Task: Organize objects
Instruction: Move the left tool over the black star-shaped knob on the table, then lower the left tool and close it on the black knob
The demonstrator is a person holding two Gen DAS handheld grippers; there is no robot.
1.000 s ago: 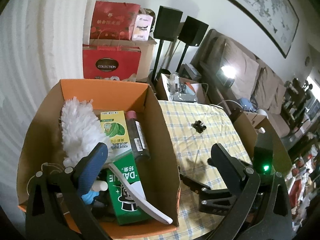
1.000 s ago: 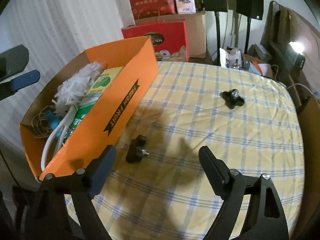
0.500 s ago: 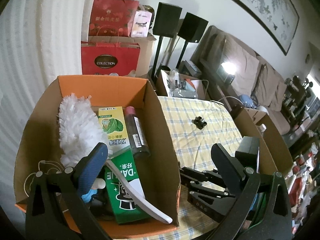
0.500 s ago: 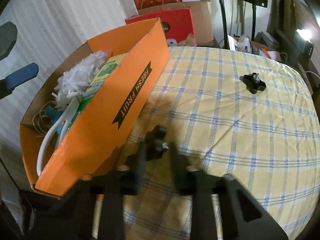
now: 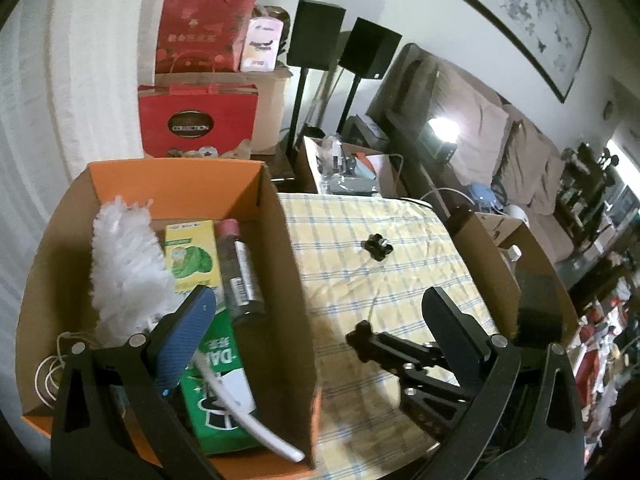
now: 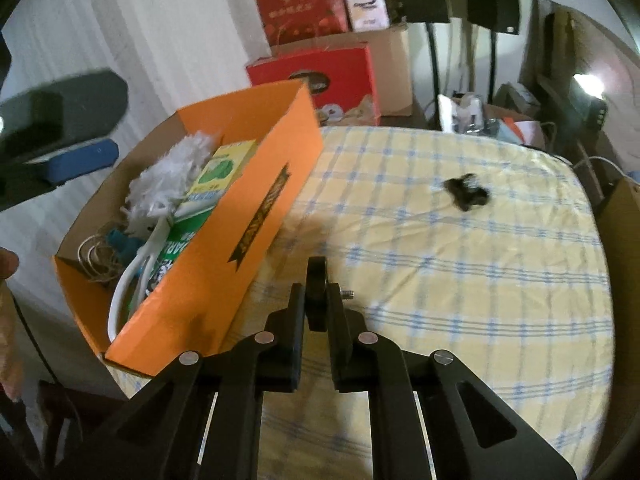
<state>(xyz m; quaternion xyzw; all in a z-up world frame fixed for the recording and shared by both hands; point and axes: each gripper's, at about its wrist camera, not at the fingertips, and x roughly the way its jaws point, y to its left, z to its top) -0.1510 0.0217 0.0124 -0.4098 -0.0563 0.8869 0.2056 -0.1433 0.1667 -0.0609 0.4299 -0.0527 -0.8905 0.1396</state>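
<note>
My right gripper (image 6: 317, 298) is shut on a black screw knob (image 6: 316, 280) and holds it just above the checked tablecloth, beside the orange cardboard box (image 6: 256, 216). It shows in the left wrist view (image 5: 362, 334) too. A second black knob (image 6: 466, 194) lies farther out on the cloth; it also shows in the left wrist view (image 5: 377, 245). My left gripper (image 5: 320, 320) is open and empty, hovering over the box's (image 5: 288, 264) right wall. The box holds a white duster (image 5: 124, 264), a green carton (image 5: 218, 384), a yellow carton (image 5: 192, 252) and a dark bottle (image 5: 240, 276).
The round table (image 6: 480, 280) has a yellow and blue checked cloth. Behind it stand red gift boxes (image 6: 332, 76), cardboard boxes and two black speakers on stands (image 5: 316, 36). A sofa (image 5: 500, 136) and a brown cardboard panel (image 6: 624, 248) are to the right.
My right gripper moved in on the near knob, shut on it and lifted it off the cloth. My left gripper stayed open, drifting slightly over the box.
</note>
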